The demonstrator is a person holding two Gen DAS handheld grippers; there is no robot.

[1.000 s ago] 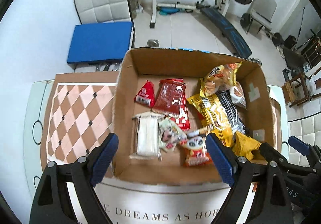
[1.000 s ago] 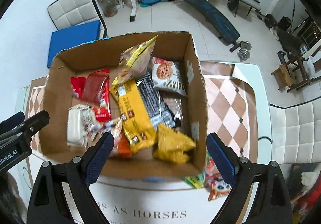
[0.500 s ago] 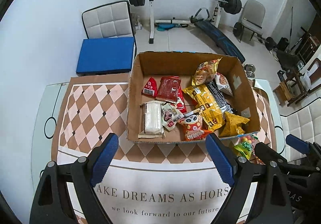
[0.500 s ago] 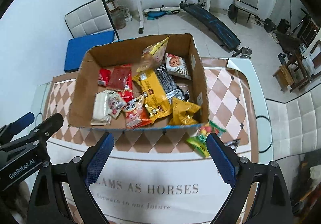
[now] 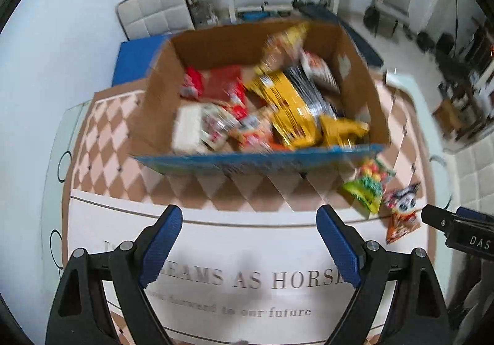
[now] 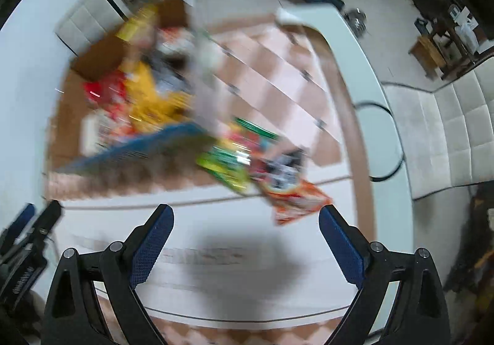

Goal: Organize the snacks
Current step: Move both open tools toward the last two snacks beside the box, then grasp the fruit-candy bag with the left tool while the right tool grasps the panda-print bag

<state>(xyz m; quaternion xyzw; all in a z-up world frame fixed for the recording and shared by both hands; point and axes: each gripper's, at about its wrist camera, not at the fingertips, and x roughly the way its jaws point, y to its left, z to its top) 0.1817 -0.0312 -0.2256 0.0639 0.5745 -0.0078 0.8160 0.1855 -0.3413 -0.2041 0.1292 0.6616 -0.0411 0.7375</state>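
A cardboard box [image 5: 154, 98] holds several snack packets, red, yellow, black and white ones. Outside the box, to its right on the table, lie a green candy packet [image 5: 369, 187] and an orange cartoon packet [image 5: 401, 218]. They also show, blurred, in the right wrist view: the green packet [image 6: 228, 162] and the orange packet [image 6: 296, 199]. My left gripper [image 5: 248, 240] is open and empty, in front of the box. My right gripper [image 6: 245, 240] is open and empty, just in front of the two loose packets.
The table has a checkered brown cloth [image 5: 102, 135] and a white mat with lettering [image 5: 247, 277]. The table's right edge [image 6: 379, 128] is close to the loose packets. A white sofa [image 6: 447, 135] stands to the right. Gym gear and chairs stand behind.
Both grippers have moved down and closer to the table. The right wrist view has swung right toward the two loose packets. Both views are blurred by motion.
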